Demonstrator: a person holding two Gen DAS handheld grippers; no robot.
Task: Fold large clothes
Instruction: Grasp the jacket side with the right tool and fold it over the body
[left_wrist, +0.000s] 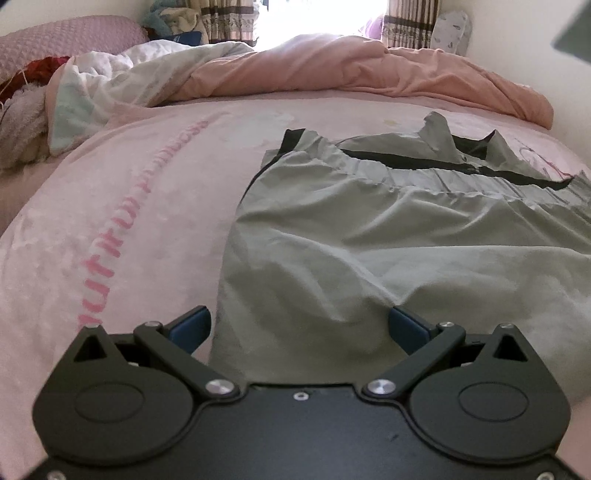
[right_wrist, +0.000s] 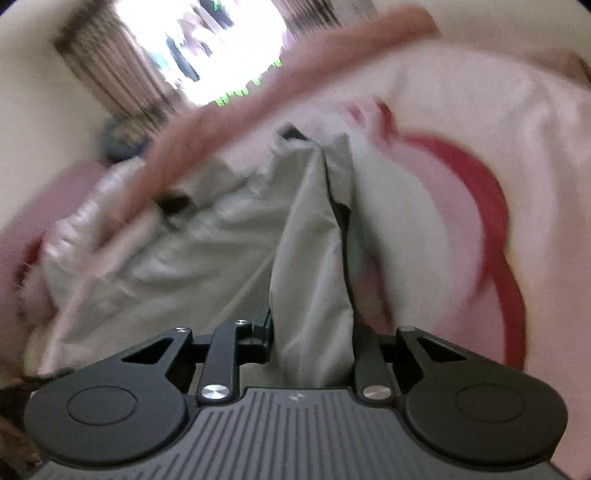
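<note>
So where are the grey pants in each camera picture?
Left wrist view: grey pants lie centre-right on the pink bed sheet.
Right wrist view: grey pants in the centre, pinched in the right gripper.
Shared landmark: the bright window, at the top of both views.

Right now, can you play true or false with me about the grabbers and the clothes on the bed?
1. The left gripper is open. True.
2. The right gripper is empty. False: it is shut on a fold of the grey garment.
3. The grey garment lies on a pink bedsheet. True.
4. The garment is bright yellow. False: it is pale grey with black trim.
5. A peach duvet is bunched at the far end of the bed. True.
</note>
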